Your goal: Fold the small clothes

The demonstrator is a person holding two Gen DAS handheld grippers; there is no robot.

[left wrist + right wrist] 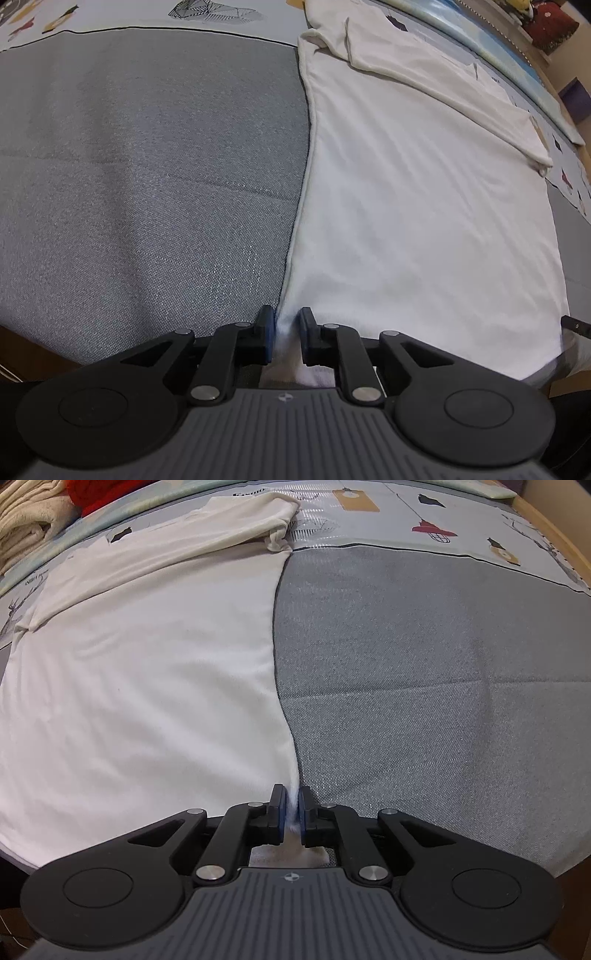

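Note:
A white T-shirt (413, 206) lies spread flat on a grey cloth-covered surface (147, 177), its sleeves folded in at the far end. My left gripper (287, 334) is shut on the shirt's near left hem corner, the white fabric pinched between the blue pads. In the right wrist view the shirt (140, 686) fills the left half, and my right gripper (294, 812) is shut on its near right hem corner. The tip of the other gripper (574, 325) shows at the right edge of the left wrist view.
A patterned sheet (424, 520) with lamp and bird prints lies beyond the grey cloth (424, 686). Folded cream towels and a red item (33, 513) are stacked at the far left. A wooden edge (554, 528) runs along the far right.

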